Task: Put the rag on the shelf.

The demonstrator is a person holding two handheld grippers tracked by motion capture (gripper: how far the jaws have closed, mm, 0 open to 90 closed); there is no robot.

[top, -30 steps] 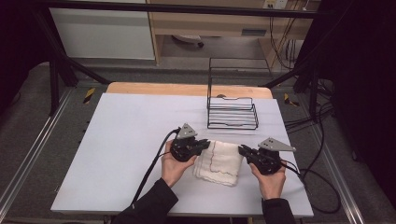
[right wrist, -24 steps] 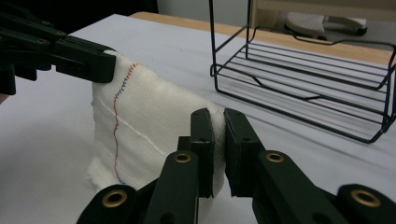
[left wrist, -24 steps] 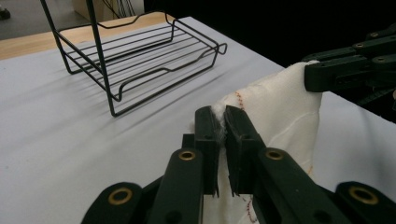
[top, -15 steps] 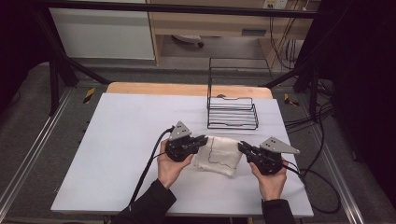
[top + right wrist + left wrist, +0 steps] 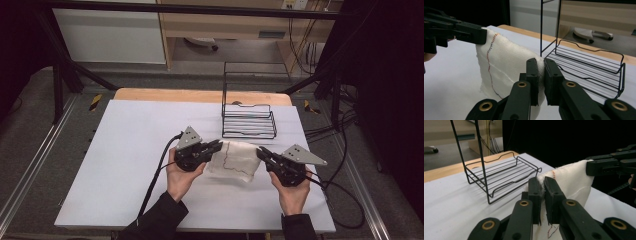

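A white cloth with a thin red and blue stitched line hangs lifted between my two grippers over the white table. My left gripper is shut on the cloth's left corner; in the left gripper view its jaws pinch the cloth at my left gripper. My right gripper is shut on the right corner; in the right gripper view the cloth drapes leftward from my right gripper. The cloth's lower edge still rests on the table.
A black wire rack with a tall back frame stands just behind the cloth, also seen as the wire rack and the wire rack. The white table top has bare room at left. Cables trail from both grippers.
Both grippers have risen a little and carried the cloth's far edge up with them; the cloth was lying folded flat and now hangs spread between the jaws.
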